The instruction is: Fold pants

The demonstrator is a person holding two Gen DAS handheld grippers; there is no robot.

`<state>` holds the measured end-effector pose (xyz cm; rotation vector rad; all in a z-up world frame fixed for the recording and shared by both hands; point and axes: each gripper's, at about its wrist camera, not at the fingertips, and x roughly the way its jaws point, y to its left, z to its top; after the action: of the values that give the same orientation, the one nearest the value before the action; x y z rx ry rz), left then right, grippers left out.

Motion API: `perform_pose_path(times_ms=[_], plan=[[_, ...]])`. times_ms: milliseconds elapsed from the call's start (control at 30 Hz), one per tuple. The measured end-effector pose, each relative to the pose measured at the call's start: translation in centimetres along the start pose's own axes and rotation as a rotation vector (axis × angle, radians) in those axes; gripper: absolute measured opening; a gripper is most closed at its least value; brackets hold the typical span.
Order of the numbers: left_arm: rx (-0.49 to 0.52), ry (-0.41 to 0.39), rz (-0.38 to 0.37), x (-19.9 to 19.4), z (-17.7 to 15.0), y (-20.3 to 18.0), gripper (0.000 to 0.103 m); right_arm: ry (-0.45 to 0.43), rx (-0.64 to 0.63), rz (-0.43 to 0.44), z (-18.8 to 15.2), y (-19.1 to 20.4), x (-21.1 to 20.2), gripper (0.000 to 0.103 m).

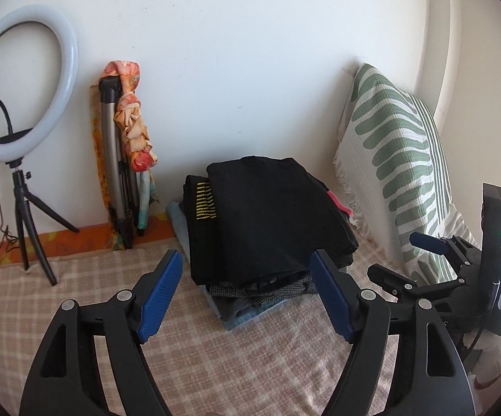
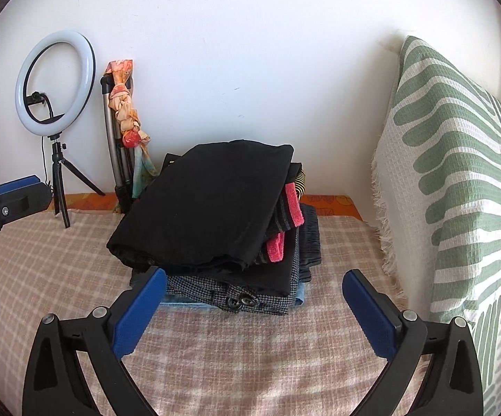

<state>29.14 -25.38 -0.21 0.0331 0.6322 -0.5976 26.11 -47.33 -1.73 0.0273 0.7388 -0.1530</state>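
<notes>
A stack of folded garments stands on the checked bedspread [image 1: 77, 298] near the wall. Folded black pants [image 1: 271, 215] lie on top; they also show in the right wrist view [image 2: 209, 208]. Under them are a black piece with yellow stripes [image 1: 206, 201], a houndstooth piece with buttons [image 2: 236, 300] and a pink-edged piece [image 2: 292, 206]. My left gripper [image 1: 247, 270] is open and empty, just short of the stack. My right gripper [image 2: 255, 286] is open and empty, in front of the stack; it also shows in the left wrist view [image 1: 403, 256].
A white ring light on a small tripod [image 1: 25, 79] stands at the left by the wall. A folded tripod with an orange scarf tied on it [image 1: 129, 131] leans on the wall. A green-and-white patterned pillow [image 2: 458, 180] stands at the right.
</notes>
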Motion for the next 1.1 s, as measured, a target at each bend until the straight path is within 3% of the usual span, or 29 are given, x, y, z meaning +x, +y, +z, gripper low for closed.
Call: perform_pose_path(times_ms=[133,433,667,1100], plan=[[0.000,0.004,0.005,-1.7,-2.6,0.0,0.077,-0.004,-0.025,-0.035,-2.2,1.9,-1.8,0.103],[-0.030,0.023,0.069,-5.4,-8.0,0.7,0.077,-0.013,-0.022,-0.027,-6.7,5.2,-5.3,0.103],[-0.014,0.020,0.121,-7.3,-11.5,0.7,0.077,-0.041,0.043,-0.009,-9.3,6.4,-7.7,0.103],[-0.014,-0.024,0.144,-9.3,-11.8,0.8,0.079,-0.107,0.098,-0.029,-9.5,7.0,-8.8,0.103]])
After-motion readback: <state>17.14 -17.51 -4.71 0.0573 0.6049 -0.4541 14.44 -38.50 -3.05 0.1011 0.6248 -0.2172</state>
